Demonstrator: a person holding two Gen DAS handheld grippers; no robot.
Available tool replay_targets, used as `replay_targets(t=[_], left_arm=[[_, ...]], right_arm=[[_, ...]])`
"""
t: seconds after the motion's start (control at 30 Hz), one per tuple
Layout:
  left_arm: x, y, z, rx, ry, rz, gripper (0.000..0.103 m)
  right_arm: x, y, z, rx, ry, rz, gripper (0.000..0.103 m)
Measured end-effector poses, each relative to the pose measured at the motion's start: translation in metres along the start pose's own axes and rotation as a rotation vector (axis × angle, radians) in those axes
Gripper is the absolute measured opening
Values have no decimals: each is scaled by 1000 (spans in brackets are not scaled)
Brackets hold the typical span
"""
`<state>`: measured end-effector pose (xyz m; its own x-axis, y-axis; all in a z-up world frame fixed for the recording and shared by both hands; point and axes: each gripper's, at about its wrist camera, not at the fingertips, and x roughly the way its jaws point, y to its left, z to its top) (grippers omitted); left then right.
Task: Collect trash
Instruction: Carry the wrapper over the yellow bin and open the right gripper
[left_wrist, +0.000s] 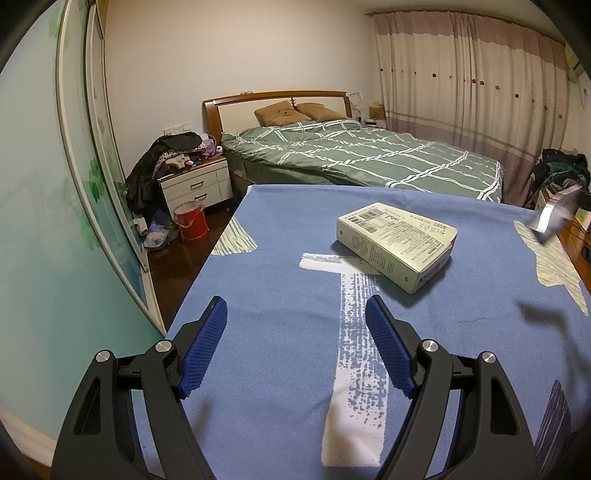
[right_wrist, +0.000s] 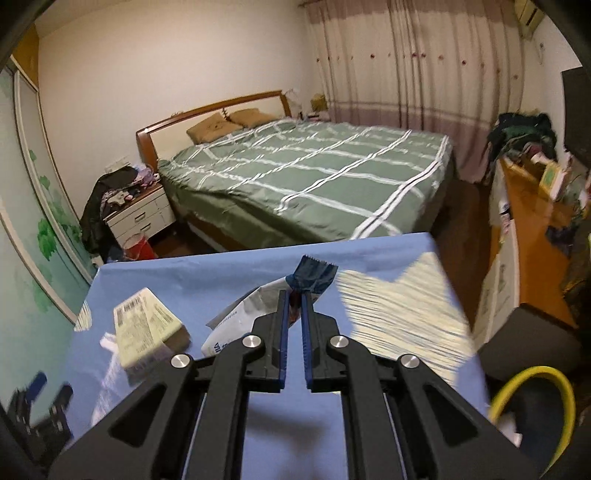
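Wrapper risk comes first: the right gripper (right_wrist: 294, 295), jaws nearly shut, pinches a crumpled blue-and-white snack wrapper (right_wrist: 258, 306) by a thin fold near its torn top, so a quick swing toward the yellow-rimmed bin (right_wrist: 535, 391) at lower right could shake it loose. The left gripper (left_wrist: 295, 310) hovers about half open and empty; the cream carton (left_wrist: 397, 240) lies flat beyond it, right of centre. Both sit over a blue patterned tablecloth (left_wrist: 258, 295). Behind stand a green checked bed (left_wrist: 351, 151), striped curtains (left_wrist: 461, 74), and a cluttered nightstand (left_wrist: 195, 184) at left.
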<state>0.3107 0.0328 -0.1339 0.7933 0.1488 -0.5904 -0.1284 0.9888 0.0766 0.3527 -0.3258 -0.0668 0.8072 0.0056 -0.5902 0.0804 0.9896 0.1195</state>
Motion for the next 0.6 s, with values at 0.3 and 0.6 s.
replay_targets(t=[0.3, 0.6], left_arm=[[0, 0, 0, 4, -4, 5, 77], [-4, -2, 1, 14, -7, 18, 77]], right_arm=[[-68, -95, -50, 113, -40, -220, 7], [-84, -180, -94, 309, 4, -370, 7]])
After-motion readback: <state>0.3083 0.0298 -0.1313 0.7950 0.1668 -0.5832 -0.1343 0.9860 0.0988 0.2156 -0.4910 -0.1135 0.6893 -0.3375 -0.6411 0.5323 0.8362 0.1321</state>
